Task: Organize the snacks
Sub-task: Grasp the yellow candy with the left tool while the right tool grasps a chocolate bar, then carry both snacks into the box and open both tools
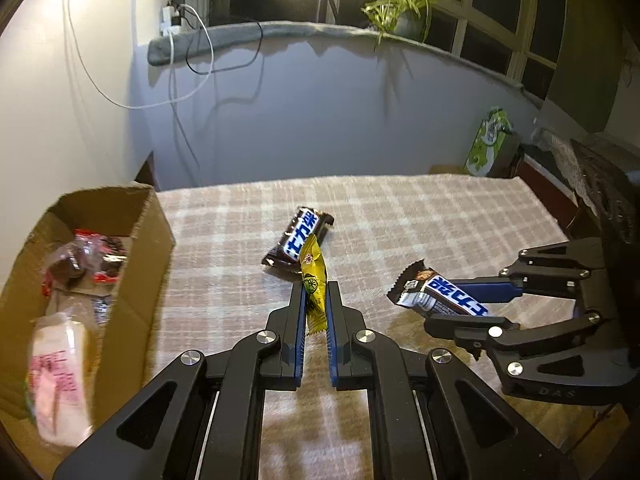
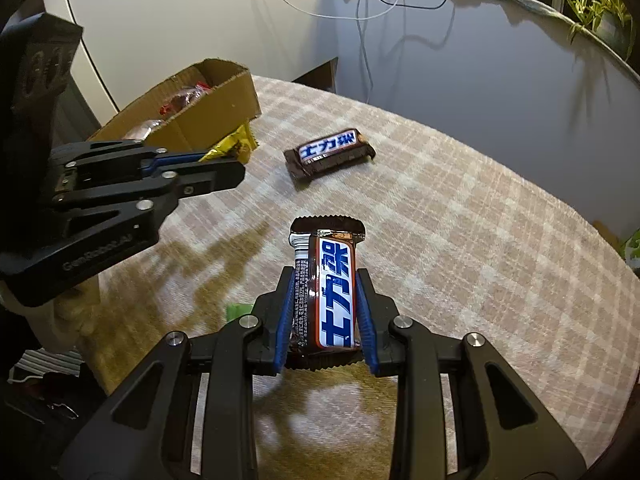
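Between right gripper [image 2: 326, 312] jaws, chocolate bar [image 2: 332, 292] lengthwise, pointing forward

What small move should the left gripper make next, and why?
Probably carry the yellow packet left, over the cardboard box, and release it there. The left gripper is already shut on the packet, and the box beside it already holds other snacks. The right gripper holds a chocolate bar and could follow.

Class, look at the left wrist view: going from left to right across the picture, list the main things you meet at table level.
cardboard box → yellow snack packet held in the left gripper → chocolate bar held in the right gripper.
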Demonstrator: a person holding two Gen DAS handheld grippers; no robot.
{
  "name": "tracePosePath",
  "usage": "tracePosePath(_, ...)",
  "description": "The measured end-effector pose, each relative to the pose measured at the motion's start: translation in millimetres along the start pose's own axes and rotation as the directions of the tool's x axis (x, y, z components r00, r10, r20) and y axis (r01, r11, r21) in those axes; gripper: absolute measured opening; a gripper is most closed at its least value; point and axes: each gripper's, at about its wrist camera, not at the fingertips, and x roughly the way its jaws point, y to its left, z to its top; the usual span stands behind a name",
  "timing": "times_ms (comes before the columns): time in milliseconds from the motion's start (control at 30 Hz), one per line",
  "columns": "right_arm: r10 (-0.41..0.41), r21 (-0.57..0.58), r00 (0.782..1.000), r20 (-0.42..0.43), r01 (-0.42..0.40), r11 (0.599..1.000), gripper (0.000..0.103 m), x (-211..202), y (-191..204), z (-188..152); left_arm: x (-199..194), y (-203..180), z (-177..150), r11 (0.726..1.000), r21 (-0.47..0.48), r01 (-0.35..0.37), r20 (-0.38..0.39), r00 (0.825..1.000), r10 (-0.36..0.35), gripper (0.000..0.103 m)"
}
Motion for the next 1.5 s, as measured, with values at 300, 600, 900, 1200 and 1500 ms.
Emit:
tracePosePath(300,-0.001,-0.027,0.999,0.045,0.003,1.000,0.030,-14.5,24.7,22.4,-40.6,16.4,-1.5,1.000,-0.021,-0.020,0.072,0.997,0.021,0.008)
tracePosePath(600,0.016,-0.061,0.998,0.064,-0.012,0.998,0.030,-10.0,56.4,51.8,-67.7,46.7,-9.5,0.997,-0.054,-0.048,0.113,0.992,0.054,0.008)
tracePosePath(900,0.051,-0.108,0.996,0.067,-0.043,0.993,0.030,7.4,93.0,88.0,-86.1,87.6,-16.8,0.991,-0.107,-0.078,0.132,0.987,0.092,0.008)
tracePosePath(1200,0.079,-0.151,0.995,0.064,-0.069,0.986,0.030,29.5,126.1,125.9,-95.6,122.6,-24.5,0.982,-0.153,-0.111,0.131,0.983,0.131,0.008)
tracePosePath(1500,0.092,-0.184,0.994,0.052,-0.081,0.980,0.030,52.6,150.7,150.5,-100.9,147.5,-31.3,0.973,-0.192,-0.131,0.125,0.980,0.157,0.008)
